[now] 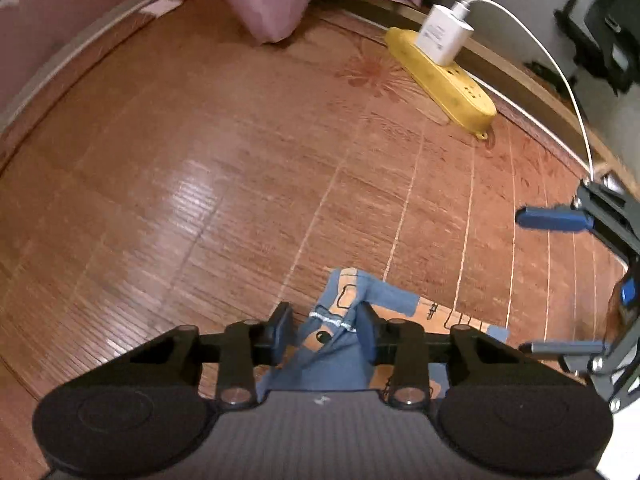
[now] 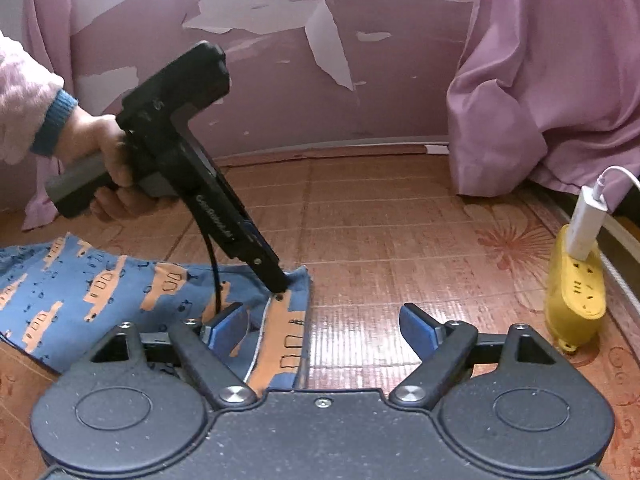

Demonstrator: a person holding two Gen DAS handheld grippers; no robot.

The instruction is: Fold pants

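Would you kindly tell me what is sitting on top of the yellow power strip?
A white charger is plugged into the power strip, with a white cable leading out of its top. Other sockets in view are free. What lies under the strip is hidden.

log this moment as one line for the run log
task: fold pants | left gripper: open around pants edge, not clamped | right gripper: open, empty | pants: flat on bamboo mat
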